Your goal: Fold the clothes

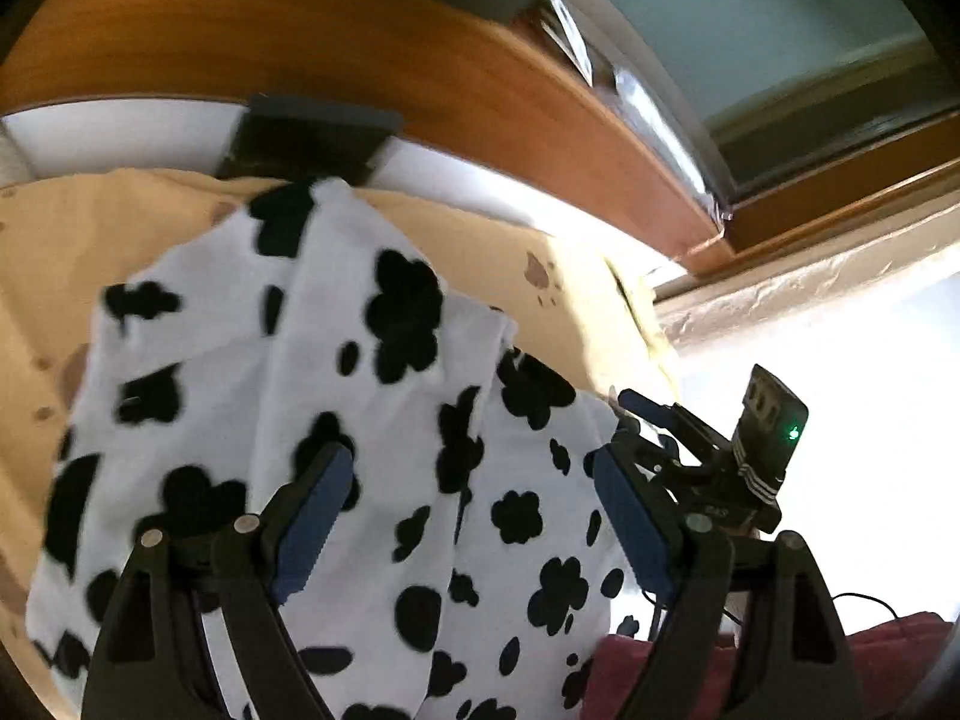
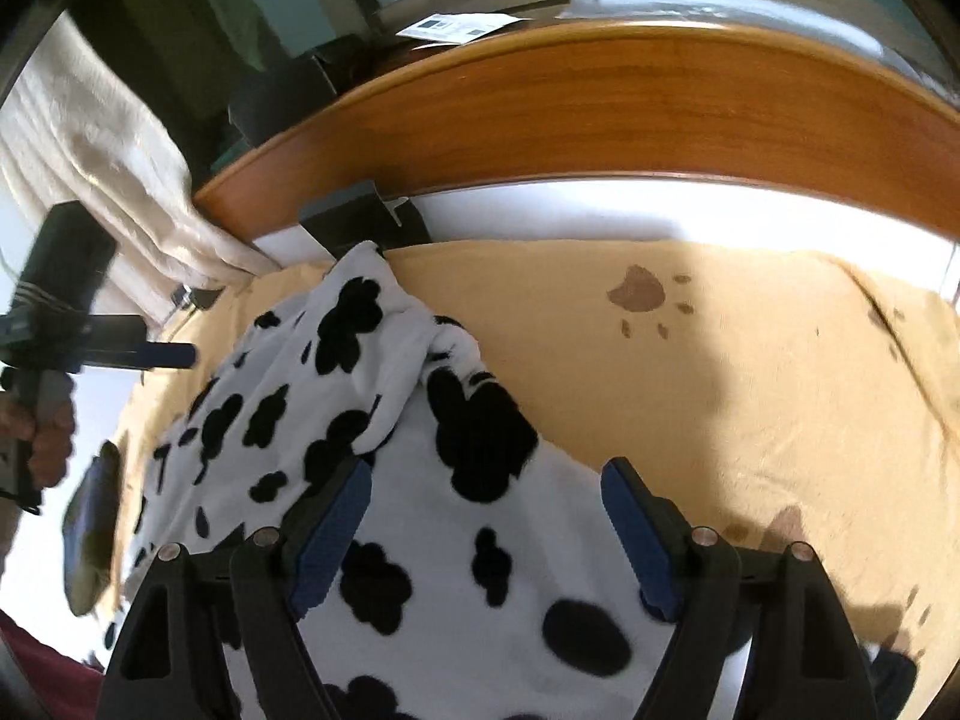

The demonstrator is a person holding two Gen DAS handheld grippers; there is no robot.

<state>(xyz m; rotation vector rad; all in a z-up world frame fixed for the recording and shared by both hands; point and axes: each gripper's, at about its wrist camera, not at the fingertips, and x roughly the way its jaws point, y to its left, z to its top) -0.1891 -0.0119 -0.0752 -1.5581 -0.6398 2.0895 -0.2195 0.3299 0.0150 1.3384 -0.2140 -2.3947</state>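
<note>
1. Garment: cow-print, partly folded, lies on the tan bed sheet, running from 6 to 12 o'clock toward the wooden headboard.
2. Left hand-held gripper: jaws wide, nothing held, tilted down over the garment.
3. Right hand-held gripper: wide, empty, tilted down over the garment's near part.
4. Risk: frames blurred; a hasty pinch may catch one layer, or the sheet too, dragging the fold open.
5. Grippers are near each other; they could collide.

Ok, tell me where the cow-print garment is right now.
The cow-print garment lies bunched on the tan paw-print sheet in front of the wooden headboard; in both wrist views it lies ahead of and below the open jaws, nearer the sheet's left side.
</note>
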